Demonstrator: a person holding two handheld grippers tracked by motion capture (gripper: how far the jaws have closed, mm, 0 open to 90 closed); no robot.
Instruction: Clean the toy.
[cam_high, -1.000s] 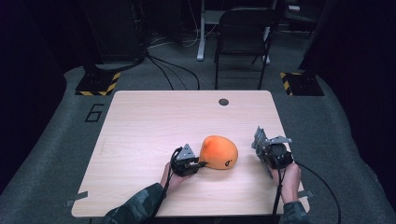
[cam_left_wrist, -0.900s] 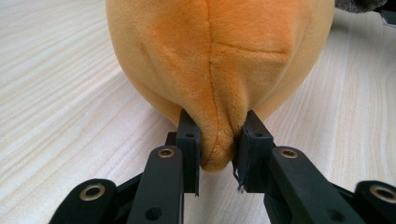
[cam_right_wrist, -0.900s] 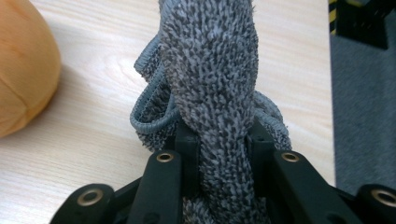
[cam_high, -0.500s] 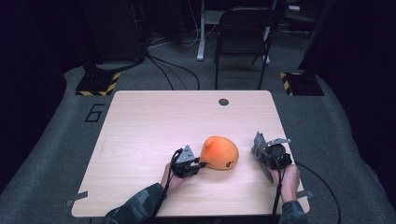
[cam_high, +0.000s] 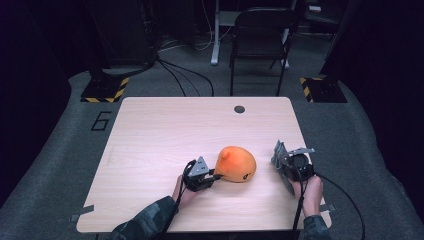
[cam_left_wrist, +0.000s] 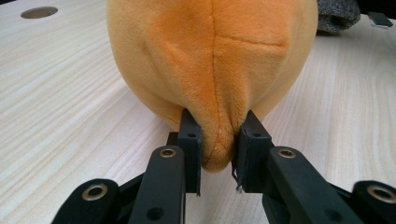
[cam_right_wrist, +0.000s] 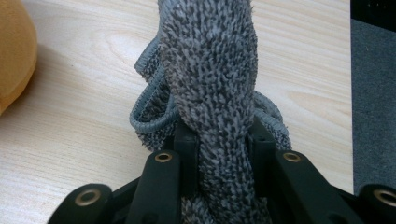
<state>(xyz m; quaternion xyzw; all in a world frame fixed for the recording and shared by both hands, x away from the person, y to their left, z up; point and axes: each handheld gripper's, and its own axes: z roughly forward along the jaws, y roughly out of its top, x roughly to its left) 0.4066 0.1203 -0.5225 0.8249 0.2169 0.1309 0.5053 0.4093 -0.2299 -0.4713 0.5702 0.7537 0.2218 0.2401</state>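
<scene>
Item 1: left tongs (cam_high: 216, 175), clamped on a pinch of the orange plush toy (cam_high: 236, 163), which lay on the bench (cam_high: 160, 135) near its front edge, right of centre. Item 2: right tongs (cam_high: 278, 155), clamped on a grey microfibre cloth (cam_right_wrist: 210, 70), by the right edge. We judged wiping best done with the toy pinned firmly and the cloth drawn gently across.

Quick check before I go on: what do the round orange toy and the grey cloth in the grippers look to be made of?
Round orange toy: looks like soft short-pile plush, matte, with stitched seams; it puckers where the left gripper pinches it. Grey cloth: seems a nubby microfibre or terry with a corded hem, bunched in the right gripper. Pale table: wood-grain top, perhaps laminate.
</scene>
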